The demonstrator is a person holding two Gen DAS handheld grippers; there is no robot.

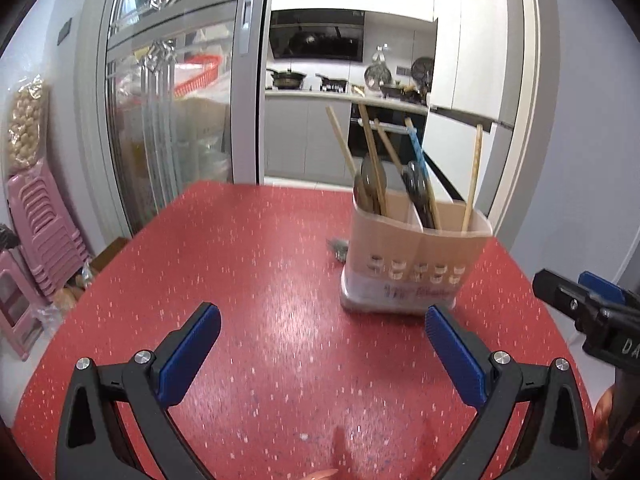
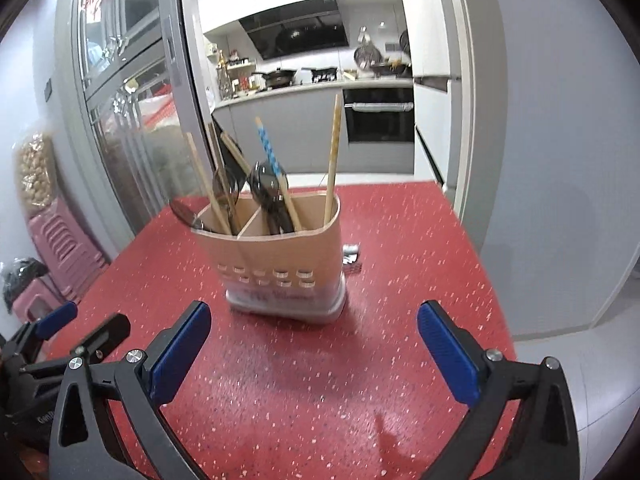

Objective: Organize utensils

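holder [image 2: 280, 256]: upright on red table [image 1: 240, 280], chopsticks [image 2: 333, 152] and spoons [image 2: 264, 190] inside. left gripper [image 1: 322, 354], right gripper [image 2: 314, 350]: both agape, empty. step: sorting seemingly finished (small item [image 2: 352, 258] behind holder, unclear); next, check it.

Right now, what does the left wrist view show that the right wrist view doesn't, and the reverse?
Left wrist only: the right gripper entering at the right edge, and a white fridge door with magnets top right.

Right wrist only: the left gripper at the lower left, and pale floor beyond the table's right edge.

Both: the beige divided plastic utensil holder with wooden chopsticks, dark spoons and a blue-patterned handle, upright on the red speckled table; a small grey object behind the holder, too blurred to identify; each view's own jaws open and empty.
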